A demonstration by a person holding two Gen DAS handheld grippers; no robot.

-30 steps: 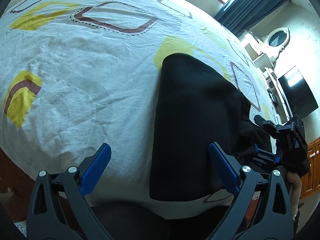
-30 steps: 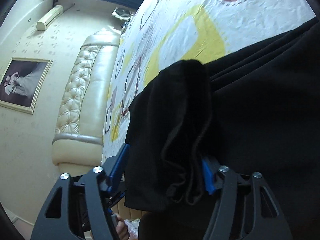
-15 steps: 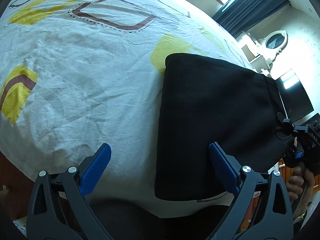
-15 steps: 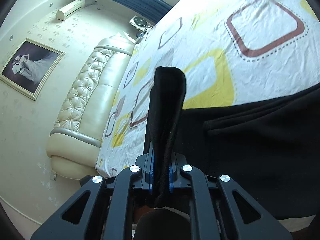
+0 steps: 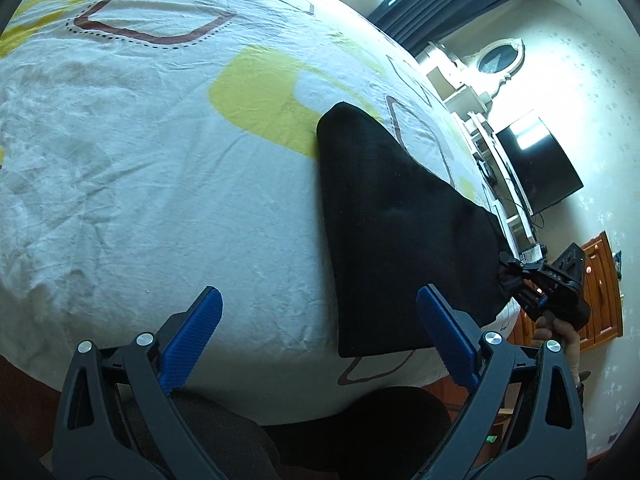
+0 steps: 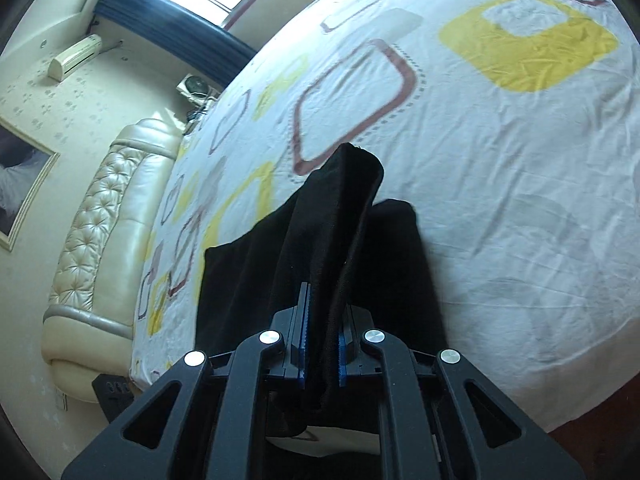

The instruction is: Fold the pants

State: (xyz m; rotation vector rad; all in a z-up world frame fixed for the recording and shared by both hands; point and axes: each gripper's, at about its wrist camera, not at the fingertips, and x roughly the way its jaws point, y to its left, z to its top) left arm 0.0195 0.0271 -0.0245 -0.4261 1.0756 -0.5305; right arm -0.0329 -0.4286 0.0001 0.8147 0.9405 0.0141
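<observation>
The black, soft knit pants lie partly folded on the bed with the white sheet printed with yellow and brown squares, near the front edge. One end is lifted off the sheet by the right gripper, whose blue pads are closed tight on a thick bunch of the fabric; in the left wrist view this gripper is at the right side, w/ the cloth stretched up to it. The left gripper hangs over the sheet beside the pants, wide open and w/ nothing in it.

Risks, in my judgement:
- Only one end is held, so if the pull goes sideways the lower layers can slide on the smooth sheet and the fold line goes crooked.
- The bunch in the right gripper is thick and uneven; some layers may slip out, esp. the inner ones.
- The pants are close to the bed edge, so a drag toward the person can take them over it.
- The left gripper pins nothing now.
</observation>
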